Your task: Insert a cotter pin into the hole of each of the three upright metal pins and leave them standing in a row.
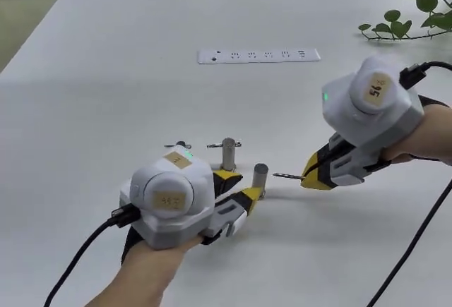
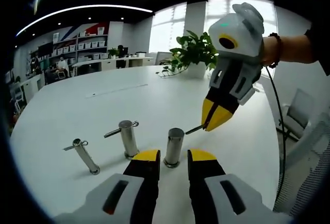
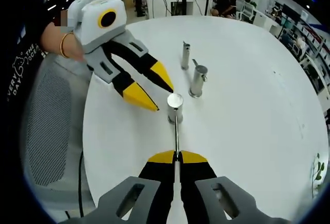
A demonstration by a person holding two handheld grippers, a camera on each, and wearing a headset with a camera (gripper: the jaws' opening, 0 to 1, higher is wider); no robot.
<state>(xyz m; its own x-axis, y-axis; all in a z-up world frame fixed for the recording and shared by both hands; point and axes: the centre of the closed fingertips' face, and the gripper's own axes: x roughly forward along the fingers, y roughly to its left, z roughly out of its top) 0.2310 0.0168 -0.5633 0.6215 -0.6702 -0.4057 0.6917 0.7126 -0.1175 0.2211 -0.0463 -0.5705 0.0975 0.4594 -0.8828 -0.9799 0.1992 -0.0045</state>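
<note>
White tabletop (image 1: 141, 74) in an open office, with a power strip (image 1: 258, 56) and a plant (image 1: 417, 17) at the far side. My read of the step in hand is that the third cotter is going in. Your right gripper (image 3: 177, 157) is clamped narrow on the cotter pin (image 3: 176, 136). It points straight ahead of the jaws at the bare metal pin (image 3: 175, 108); I can't tell whether the tip touches. Your left gripper (image 2: 174, 156) has its jaws wide, one on each side of that pin's base, not clearly gripping. Ahead and to its left stand the middle pin (image 2: 128, 137) and the far pin (image 2: 85, 154), each with a cotter already through.

Next, line the tip up with the cross-hole, steady the pin and push. The right gripper view gives the aim along the cotter. The left gripper view gives the gaps at the jaws and the cotter's height. The hole itself is too small to tell.
</note>
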